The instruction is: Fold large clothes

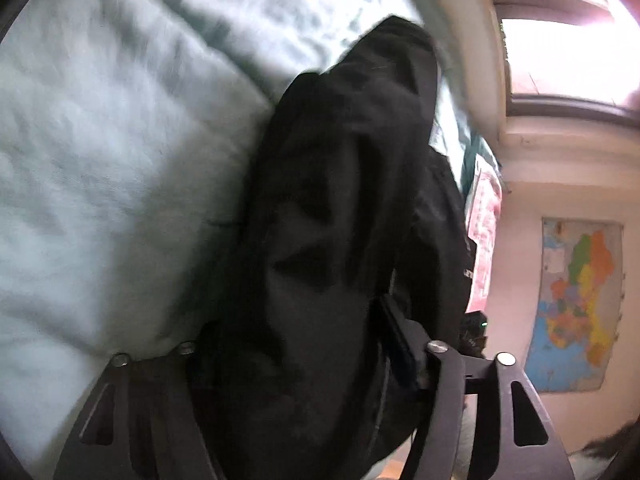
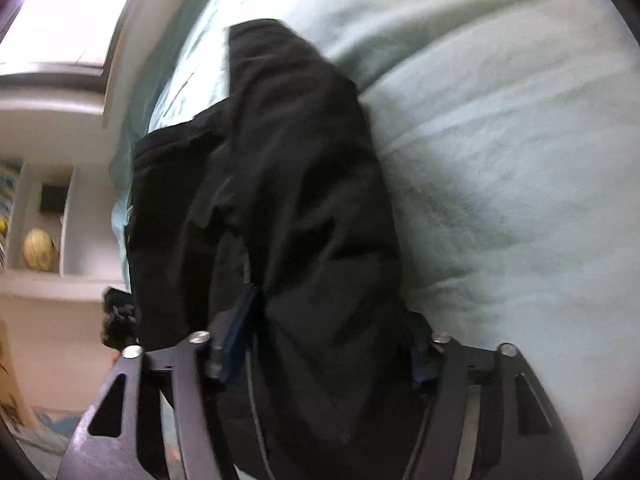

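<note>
The right gripper is closed on a bunched black garment, which extends ahead of its fingers. A pale green bed cover lies beyond and right. A shelf stands left.

Matt black cloth garment lies on a soft, pale green, finely wrinkled cloth bedcover.

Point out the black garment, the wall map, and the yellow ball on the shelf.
black garment point(image 1: 344, 208): left wrist view, its bunched middle.
wall map point(image 1: 580, 300): left wrist view, its coloured centre.
yellow ball point(image 2: 38, 250): right wrist view, its middle.
</note>
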Demonstrator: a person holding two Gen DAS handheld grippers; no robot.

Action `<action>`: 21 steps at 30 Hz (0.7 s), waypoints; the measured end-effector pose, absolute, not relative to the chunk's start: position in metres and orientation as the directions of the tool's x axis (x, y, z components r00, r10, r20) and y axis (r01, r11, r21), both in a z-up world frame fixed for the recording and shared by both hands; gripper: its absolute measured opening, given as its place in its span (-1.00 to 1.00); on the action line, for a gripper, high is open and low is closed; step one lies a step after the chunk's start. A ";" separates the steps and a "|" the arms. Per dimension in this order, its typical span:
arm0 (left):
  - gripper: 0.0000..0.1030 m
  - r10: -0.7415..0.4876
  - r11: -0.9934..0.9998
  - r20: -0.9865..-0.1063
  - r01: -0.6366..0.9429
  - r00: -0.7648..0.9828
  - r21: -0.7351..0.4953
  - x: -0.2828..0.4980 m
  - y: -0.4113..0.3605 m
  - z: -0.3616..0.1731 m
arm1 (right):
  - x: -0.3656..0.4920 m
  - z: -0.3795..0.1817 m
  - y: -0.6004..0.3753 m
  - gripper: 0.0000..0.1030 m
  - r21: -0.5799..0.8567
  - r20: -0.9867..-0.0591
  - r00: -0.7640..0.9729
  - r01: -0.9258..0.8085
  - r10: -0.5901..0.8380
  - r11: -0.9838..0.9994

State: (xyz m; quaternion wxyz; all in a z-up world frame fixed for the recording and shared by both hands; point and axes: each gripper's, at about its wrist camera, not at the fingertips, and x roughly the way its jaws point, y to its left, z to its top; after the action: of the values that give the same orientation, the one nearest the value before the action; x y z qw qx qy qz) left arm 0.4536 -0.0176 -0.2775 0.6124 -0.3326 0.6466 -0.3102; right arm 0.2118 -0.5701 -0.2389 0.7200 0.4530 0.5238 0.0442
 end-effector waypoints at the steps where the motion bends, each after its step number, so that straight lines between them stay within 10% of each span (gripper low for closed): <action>1: 0.31 -0.810 0.586 -0.586 -0.059 -0.022 -0.808 0.452 -0.019 -0.279 | 0.215 -0.244 -0.571 0.34 0.716 -0.697 0.456 0.413 0.553 0.563; 7: -0.27 -0.796 0.603 -0.601 0.015 0.071 -0.798 0.427 -0.023 -0.234 | 0.211 -0.216 -0.553 -0.21 0.729 -0.671 0.511 0.324 0.537 0.602; 21: -0.33 -0.789 0.614 -0.565 0.308 0.239 -0.727 0.304 -0.010 -0.059 | 0.119 -0.083 -0.445 -0.26 0.761 -0.529 0.587 0.009 0.612 0.649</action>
State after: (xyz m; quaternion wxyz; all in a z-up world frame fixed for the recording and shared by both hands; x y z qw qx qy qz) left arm 0.3041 -0.0104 -0.0590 0.7488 -0.2424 0.4962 -0.3665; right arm 0.1191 -0.4454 -0.0834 0.8079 0.3752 0.4144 0.1866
